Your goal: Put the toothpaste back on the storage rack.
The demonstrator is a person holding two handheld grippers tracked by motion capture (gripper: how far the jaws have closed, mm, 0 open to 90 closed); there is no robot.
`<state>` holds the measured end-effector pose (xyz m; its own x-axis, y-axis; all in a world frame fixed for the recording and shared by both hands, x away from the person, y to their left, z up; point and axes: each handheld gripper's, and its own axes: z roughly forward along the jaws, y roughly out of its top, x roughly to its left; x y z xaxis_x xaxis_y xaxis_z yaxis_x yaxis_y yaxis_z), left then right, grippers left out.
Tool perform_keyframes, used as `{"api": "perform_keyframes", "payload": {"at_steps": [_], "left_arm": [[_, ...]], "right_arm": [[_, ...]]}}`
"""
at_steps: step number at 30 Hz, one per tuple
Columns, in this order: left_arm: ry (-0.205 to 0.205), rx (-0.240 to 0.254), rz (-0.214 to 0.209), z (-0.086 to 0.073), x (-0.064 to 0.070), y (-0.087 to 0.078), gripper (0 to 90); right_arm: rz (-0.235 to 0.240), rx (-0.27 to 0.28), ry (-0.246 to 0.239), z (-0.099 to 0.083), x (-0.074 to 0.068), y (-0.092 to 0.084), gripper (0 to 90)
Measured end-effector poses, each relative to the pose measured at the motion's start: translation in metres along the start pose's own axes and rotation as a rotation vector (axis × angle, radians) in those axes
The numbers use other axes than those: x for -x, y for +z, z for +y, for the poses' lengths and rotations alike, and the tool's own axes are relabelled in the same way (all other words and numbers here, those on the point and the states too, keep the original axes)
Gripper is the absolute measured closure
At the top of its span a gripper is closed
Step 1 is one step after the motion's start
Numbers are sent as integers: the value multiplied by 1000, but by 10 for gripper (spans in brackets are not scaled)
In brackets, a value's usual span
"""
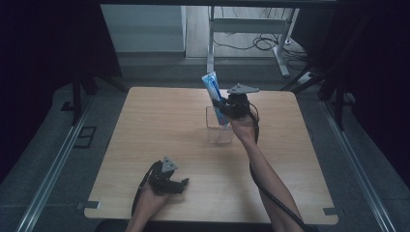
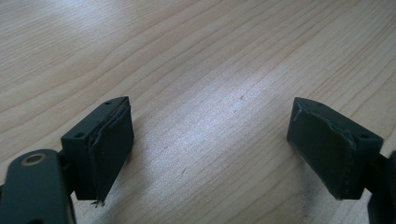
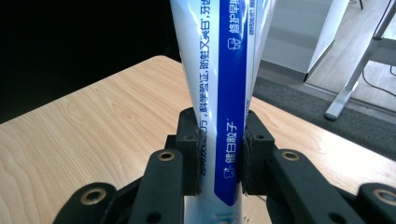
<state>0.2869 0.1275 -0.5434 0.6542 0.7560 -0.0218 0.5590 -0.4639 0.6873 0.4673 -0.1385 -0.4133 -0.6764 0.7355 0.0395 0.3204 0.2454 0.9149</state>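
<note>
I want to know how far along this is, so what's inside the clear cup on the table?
The lower end of the toothpaste tube reaches into the clear cup, with the right gripper clamped on the tube above the rim. The hand partly covers the cup, so anything else inside can't be made out.

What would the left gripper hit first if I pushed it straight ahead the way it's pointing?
Probably the wooden tabletop. The left gripper stands open and empty, angled down at bare wood, with nothing else ahead of its jaws.

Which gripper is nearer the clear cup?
Right. The right gripper holds a toothpaste tube directly over the clear cup. The left gripper, jaws open, rests near the table's front edge, well apart from it.
</note>
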Motion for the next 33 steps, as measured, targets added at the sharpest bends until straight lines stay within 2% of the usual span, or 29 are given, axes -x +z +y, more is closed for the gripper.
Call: {"api": "perform_keyframes", "payload": {"at_steps": [18,26,33], "left_arm": [[0,0,0,0,0,0,146],[1,-1,-1,0,0,0,146],[1,0,-1,0,0,0,146]], "right_arm": [[-20,-36,9,-22,1,15,723],[-21,-34,14,-31,0,17,722],[-31,-50,-7,-35,-4,19,720]]}}
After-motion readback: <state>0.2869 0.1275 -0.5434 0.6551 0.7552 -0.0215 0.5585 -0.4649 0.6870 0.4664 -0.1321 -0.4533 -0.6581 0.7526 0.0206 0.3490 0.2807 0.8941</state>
